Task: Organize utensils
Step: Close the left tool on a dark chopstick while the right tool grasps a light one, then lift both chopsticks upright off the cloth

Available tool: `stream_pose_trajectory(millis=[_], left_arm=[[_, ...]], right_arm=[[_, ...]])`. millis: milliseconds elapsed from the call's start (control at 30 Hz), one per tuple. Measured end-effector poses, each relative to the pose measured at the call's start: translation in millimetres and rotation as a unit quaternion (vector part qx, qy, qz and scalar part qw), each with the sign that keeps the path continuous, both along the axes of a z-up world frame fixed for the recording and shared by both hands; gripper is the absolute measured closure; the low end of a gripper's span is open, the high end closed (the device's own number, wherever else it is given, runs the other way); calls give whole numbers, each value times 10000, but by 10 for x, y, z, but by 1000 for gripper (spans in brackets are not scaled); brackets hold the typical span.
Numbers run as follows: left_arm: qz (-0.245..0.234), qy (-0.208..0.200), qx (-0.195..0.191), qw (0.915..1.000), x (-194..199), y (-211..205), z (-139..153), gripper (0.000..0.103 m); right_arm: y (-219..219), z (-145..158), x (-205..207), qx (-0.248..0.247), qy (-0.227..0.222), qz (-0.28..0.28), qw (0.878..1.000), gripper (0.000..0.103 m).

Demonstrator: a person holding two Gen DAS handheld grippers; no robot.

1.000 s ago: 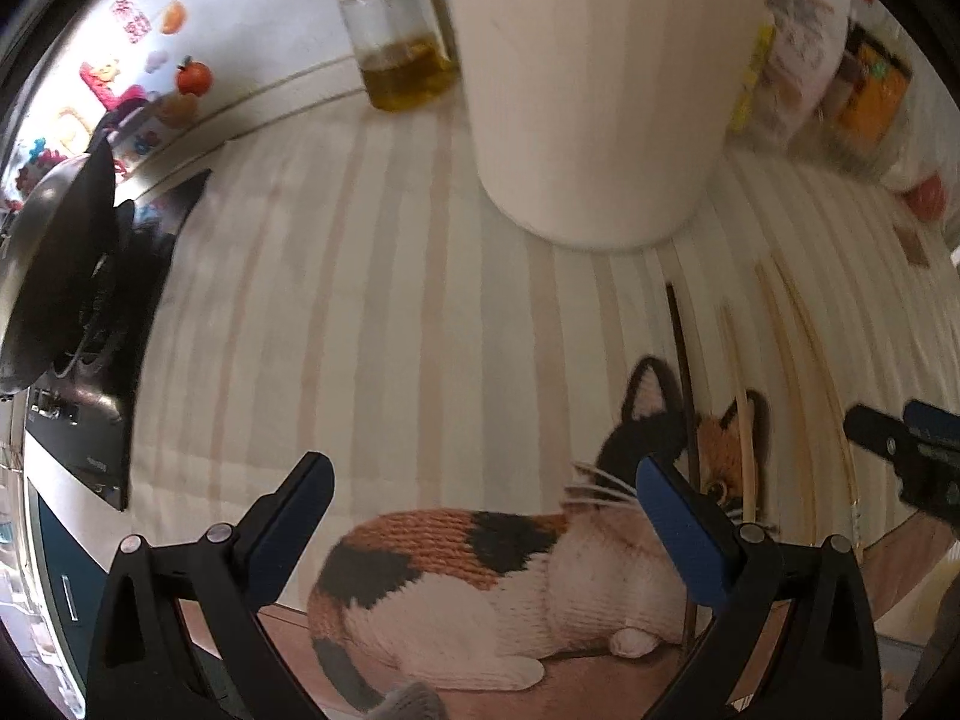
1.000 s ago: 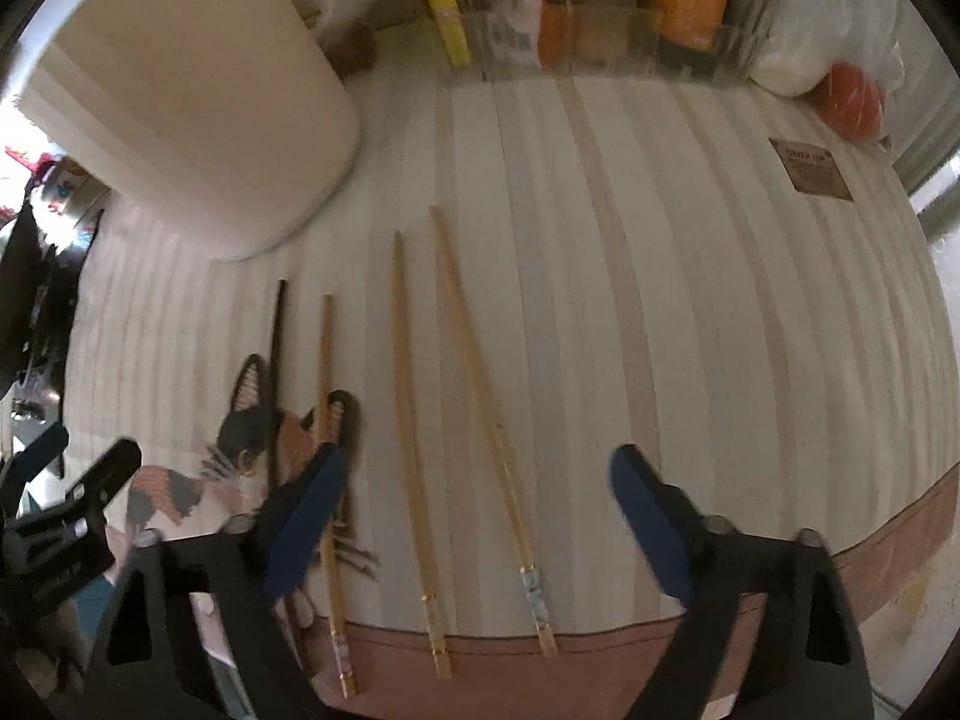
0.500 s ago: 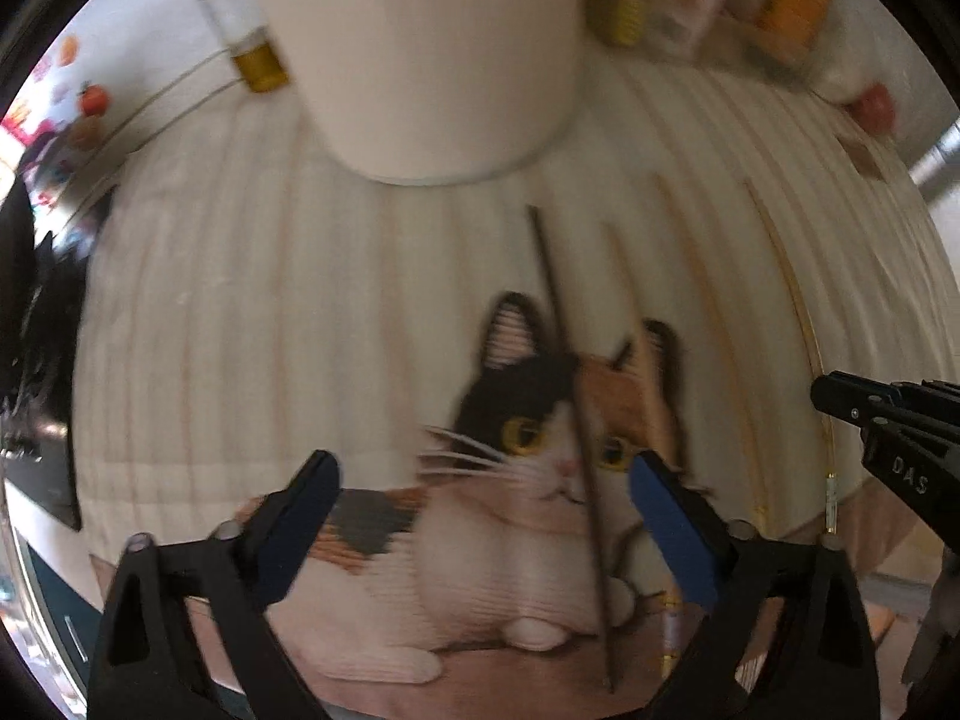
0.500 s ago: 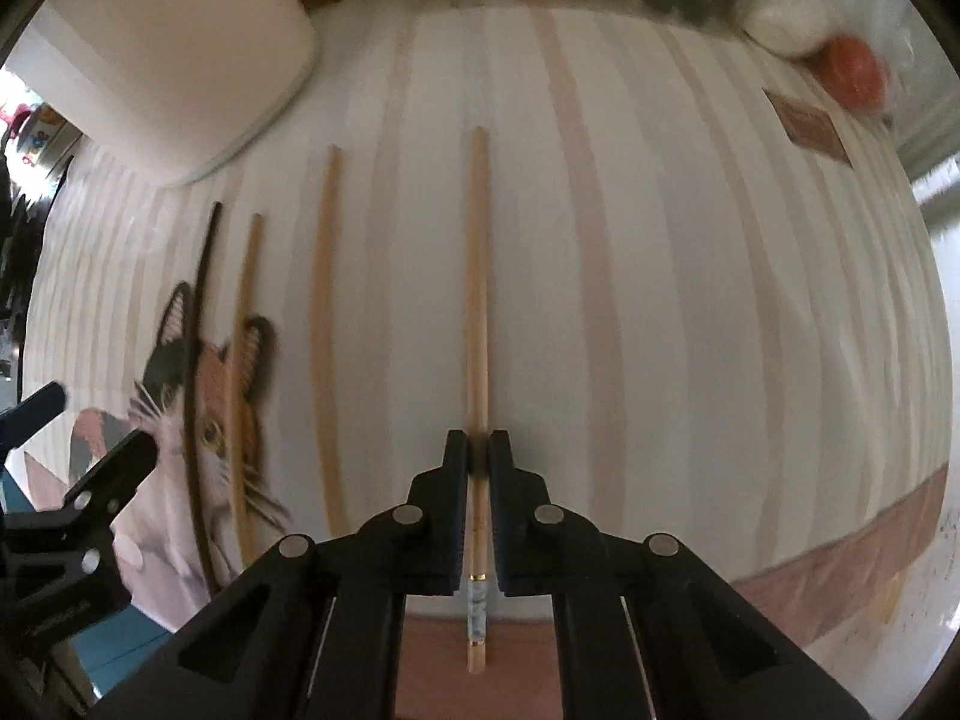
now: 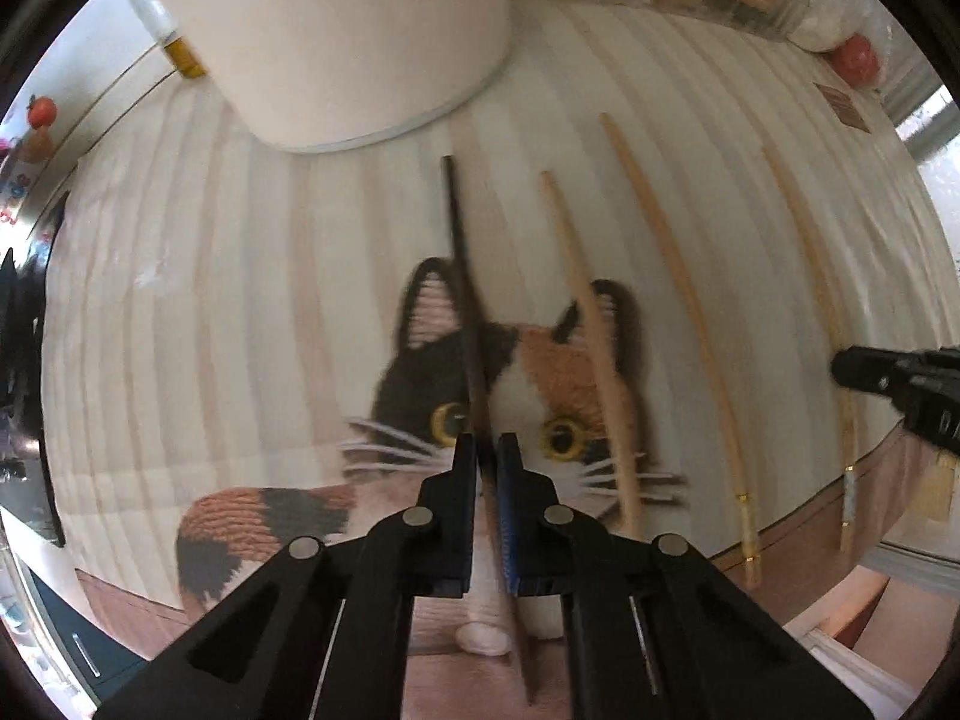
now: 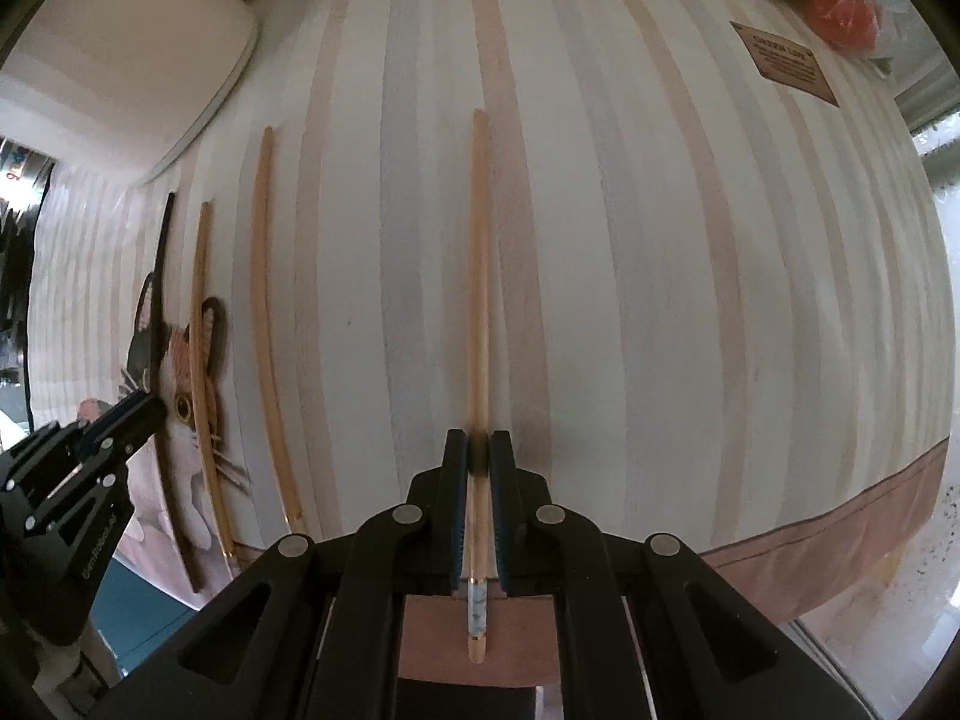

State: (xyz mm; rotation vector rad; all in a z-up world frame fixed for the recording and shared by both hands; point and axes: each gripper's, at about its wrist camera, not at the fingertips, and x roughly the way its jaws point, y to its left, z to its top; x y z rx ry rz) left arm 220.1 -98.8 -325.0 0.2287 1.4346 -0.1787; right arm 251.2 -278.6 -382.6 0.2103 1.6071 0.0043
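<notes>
We see the left hand-held gripper [image 5: 487,450] has just closed on the dark chopstick [image 5: 465,300] over the mat's cat picture [image 5: 516,384]; the right hand-held gripper [image 6: 478,450] clamps a light chopstick [image 6: 478,276] to the right of the cat.

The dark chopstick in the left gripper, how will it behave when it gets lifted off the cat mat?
The dark chopstick looks thin and rigid, so it should lift straight without sagging. The left gripper pinches it well toward one end, so the long free end may droop or swivel. It is probably very light, and could slip if the grip loosens.
</notes>
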Motion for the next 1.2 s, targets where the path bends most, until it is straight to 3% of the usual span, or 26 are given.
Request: stream_pose_trajectory(millis=[367,667,833,1200], left_arm=[[570,246,-393,9973,287,340,29,95],[456,88,-313,9984,564,61,106,99],[462,-169,-462,9977,414,160,396,99],[501,-783,-904,9916,240,367,1001,99]], right_arm=[[-121,-64,441,120,157,-1,9998,95],[-192,-46,588,195,80,108,9997,96],[-285,31,562,459,-246,-135,9986,96],[-293,521,374,971,-1006,-196,9900,96]])
